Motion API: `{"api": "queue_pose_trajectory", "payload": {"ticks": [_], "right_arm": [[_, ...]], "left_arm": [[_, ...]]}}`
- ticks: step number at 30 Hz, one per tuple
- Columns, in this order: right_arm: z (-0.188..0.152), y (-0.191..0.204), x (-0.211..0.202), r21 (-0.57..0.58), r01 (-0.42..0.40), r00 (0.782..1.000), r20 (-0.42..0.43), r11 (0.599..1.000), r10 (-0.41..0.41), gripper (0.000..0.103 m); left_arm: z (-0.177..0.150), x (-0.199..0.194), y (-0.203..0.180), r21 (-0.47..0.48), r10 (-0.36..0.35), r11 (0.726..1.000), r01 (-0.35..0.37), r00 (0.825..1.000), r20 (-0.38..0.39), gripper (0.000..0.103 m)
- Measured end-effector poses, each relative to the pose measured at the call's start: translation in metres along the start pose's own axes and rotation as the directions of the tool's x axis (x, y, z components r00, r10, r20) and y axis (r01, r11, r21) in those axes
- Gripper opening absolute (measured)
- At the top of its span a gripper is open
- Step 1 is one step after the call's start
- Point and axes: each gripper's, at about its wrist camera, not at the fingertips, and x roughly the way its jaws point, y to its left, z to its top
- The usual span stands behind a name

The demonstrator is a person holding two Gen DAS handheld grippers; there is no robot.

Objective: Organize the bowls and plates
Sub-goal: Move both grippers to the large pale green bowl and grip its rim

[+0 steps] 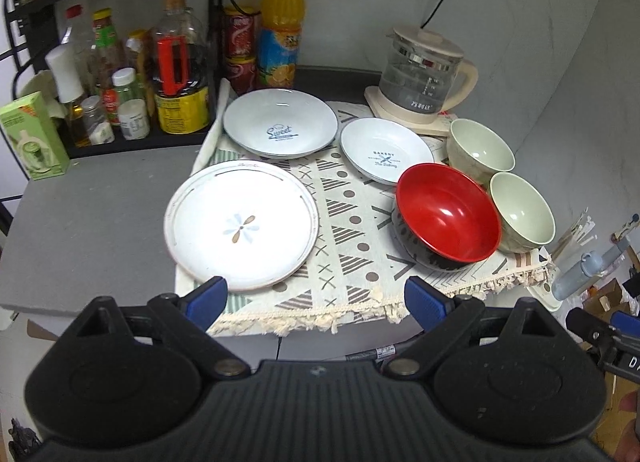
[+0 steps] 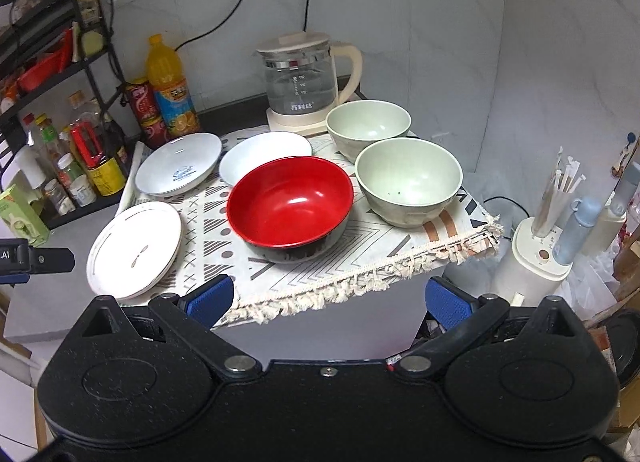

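On a patterned cloth (image 1: 352, 221) lie three white plates: a large flower plate (image 1: 240, 223) at the front left, a "Sweet" plate (image 1: 280, 123) behind it, and a "Bakery" plate (image 1: 384, 149) to the right. A red bowl (image 1: 448, 215) with a black outside sits at the front right, beside two pale green bowls (image 1: 520, 211) (image 1: 478, 147). My left gripper (image 1: 316, 304) hangs open just before the cloth's front edge, empty. My right gripper (image 2: 328, 300) is open too, in front of the red bowl (image 2: 290, 201), holding nothing.
A glass kettle (image 1: 420, 77) stands at the back right on its base. An orange juice bottle (image 1: 280, 29), red cans and a black rack with sauce bottles (image 1: 176, 73) crowd the back left. A green carton (image 1: 34, 137) sits on the grey counter. A chopstick holder (image 2: 540, 250) stands right of the table.
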Motion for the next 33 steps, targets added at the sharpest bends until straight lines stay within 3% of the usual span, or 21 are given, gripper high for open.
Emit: {"api": "queue_pose_trajectory", "payload": {"ticks": [12,21,26,33], "right_arm": [[0.036,-0.02,0.064,0.047,0.014,0.994,-0.108,0.999,-0.009,0.103],[0.059,-0.037,0.096,0.108,0.061,0.987,-0.156,0.992,-0.044,0.103],[0.071,-0.054,0.107,0.169,0.093,0.983,-0.171,0.981,-0.064,0.103],[0.085,-0.076,0.119,0.25,0.141,0.98,-0.171,0.958,-0.1,0.103]], "left_arm": [[0.052,0.075,-0.028,0.057,0.012,0.998,-0.005,0.991,-0.13,0.094],[0.102,0.119,-0.056,0.126,-0.031,0.991,0.054,0.984,-0.173,0.094],[0.132,0.146,-0.079,0.19,-0.053,0.978,0.091,0.98,-0.192,0.094],[0.164,0.183,-0.127,0.317,-0.088,0.935,0.16,0.969,-0.229,0.094]]}}
